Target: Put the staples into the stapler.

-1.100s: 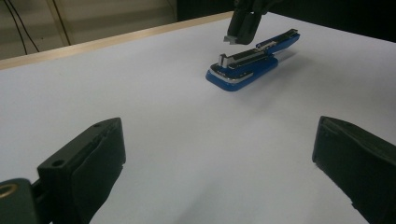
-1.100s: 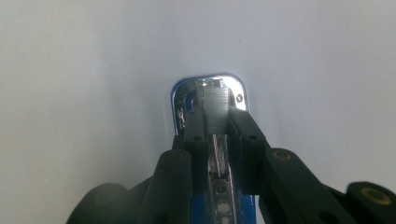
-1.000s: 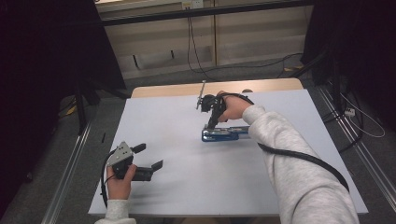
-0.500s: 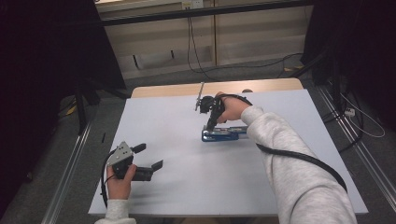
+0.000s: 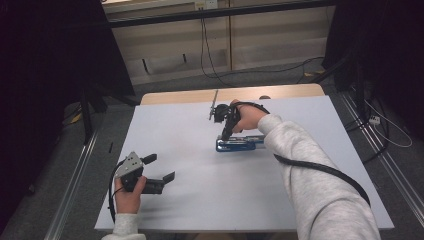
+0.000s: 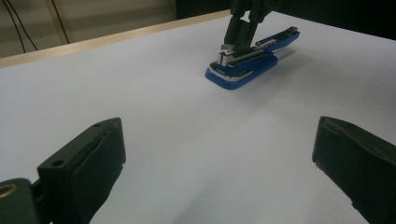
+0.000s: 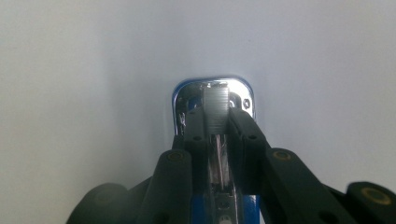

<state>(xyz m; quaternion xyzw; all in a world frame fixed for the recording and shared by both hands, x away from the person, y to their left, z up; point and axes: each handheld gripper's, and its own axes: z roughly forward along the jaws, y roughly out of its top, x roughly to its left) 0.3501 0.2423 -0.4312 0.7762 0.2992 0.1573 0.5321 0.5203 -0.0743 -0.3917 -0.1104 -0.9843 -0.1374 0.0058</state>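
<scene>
A blue stapler with a shiny metal staple channel lies flat on the white table, a little right of centre. My right gripper points down at its left end. In the right gripper view its jaws are shut on the metal channel of the stapler, one jaw on each side, just behind the chrome nose. My left gripper is near the table's front left corner, open and holding nothing. Its view looks across the bare surface to the stapler and the right gripper on it.
A wooden strip runs along the table's far edge. Beyond it, cables lie on the floor. A black cable trails along the right sleeve. Metal rails flank the table on both sides.
</scene>
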